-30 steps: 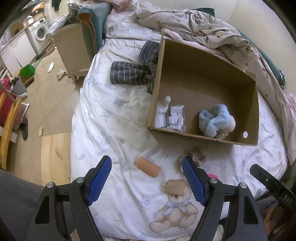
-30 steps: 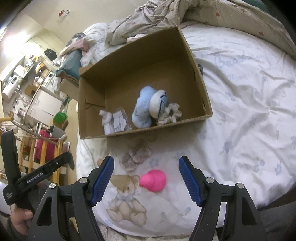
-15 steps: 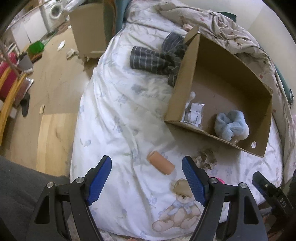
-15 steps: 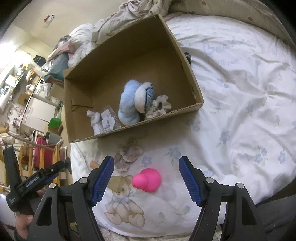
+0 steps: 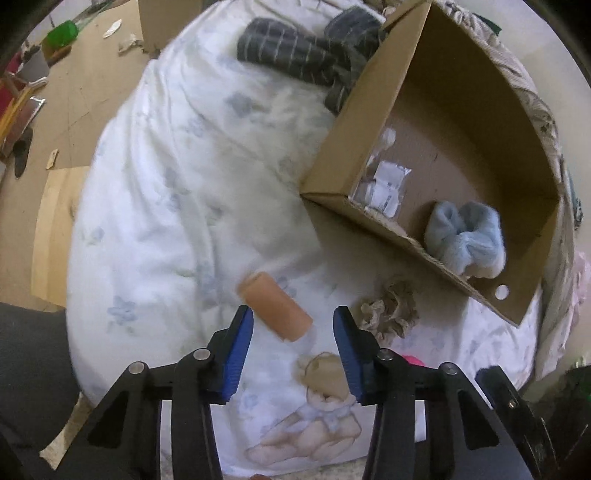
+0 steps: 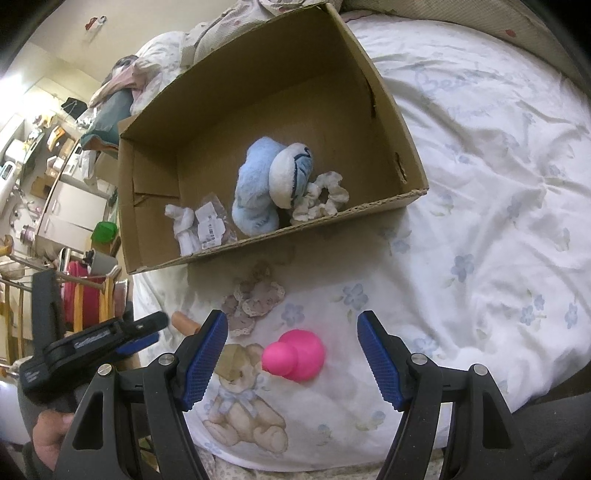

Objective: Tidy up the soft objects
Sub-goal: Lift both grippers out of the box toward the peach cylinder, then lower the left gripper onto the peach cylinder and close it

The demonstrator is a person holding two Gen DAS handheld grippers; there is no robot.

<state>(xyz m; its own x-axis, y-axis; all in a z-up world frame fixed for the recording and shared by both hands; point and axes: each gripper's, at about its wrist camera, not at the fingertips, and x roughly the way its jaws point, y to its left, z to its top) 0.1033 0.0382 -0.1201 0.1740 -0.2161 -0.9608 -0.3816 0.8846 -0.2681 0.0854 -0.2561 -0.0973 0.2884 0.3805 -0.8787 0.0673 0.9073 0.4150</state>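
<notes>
Left gripper [image 5: 293, 334] open around orange roll [image 5: 275, 312], box edge [image 5: 406, 240] near

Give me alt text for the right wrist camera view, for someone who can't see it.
The open right gripper hovers over a pink rubber toy lying on a white floral bedspread. Beyond it sits an open cardboard box holding a blue plush toy, a white scrunchie and small packets.

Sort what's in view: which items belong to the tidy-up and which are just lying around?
Job items: orange roll, beige scrunchie, pink squishy toy, cardboard box, blue plush, white scrunchie, left claw, right claw.

Lying about: striped garment, green container, crumpled blanket.
</notes>
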